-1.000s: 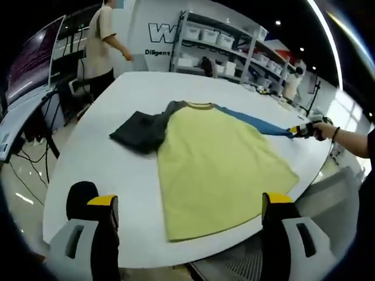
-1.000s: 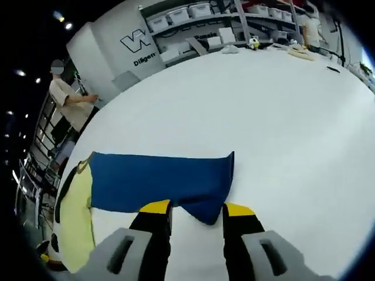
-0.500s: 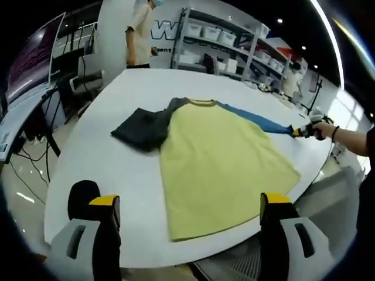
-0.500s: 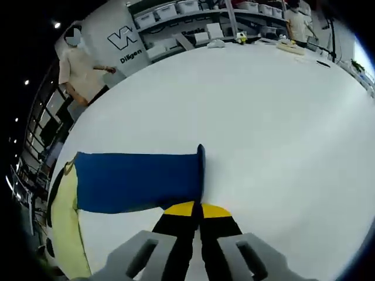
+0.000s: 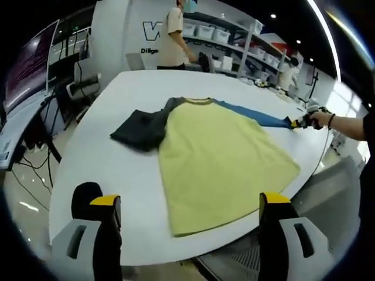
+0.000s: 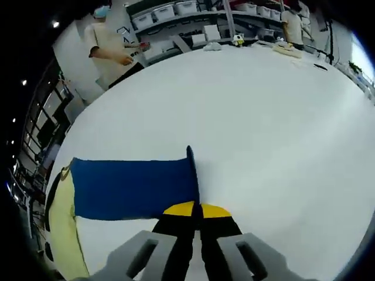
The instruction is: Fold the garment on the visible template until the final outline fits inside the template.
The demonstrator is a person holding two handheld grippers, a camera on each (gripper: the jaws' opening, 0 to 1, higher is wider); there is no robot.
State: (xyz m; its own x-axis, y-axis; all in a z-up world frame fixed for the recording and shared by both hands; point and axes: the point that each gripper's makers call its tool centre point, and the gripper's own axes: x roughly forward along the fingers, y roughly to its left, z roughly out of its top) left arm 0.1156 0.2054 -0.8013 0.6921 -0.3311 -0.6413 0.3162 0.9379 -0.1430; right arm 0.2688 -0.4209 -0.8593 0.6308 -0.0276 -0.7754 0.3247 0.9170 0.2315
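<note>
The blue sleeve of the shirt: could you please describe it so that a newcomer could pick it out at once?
On the large white table lies a yellow-bodied shirt spread flat. From its collar end, the blue sleeve stretches straight out, its cuff pinched by the right gripper. The shirt's other sleeve, a dark grey sleeve, lies crumpled and free.

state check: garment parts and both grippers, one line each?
yellow shirt body: flat on the white table, unfolded
blue sleeve: stretched straight out, cuff end pinched
dark grey sleeve: lying crumpled, untouched
right gripper: shut on blue sleeve
left gripper: open, empty, off the shirt
</note>
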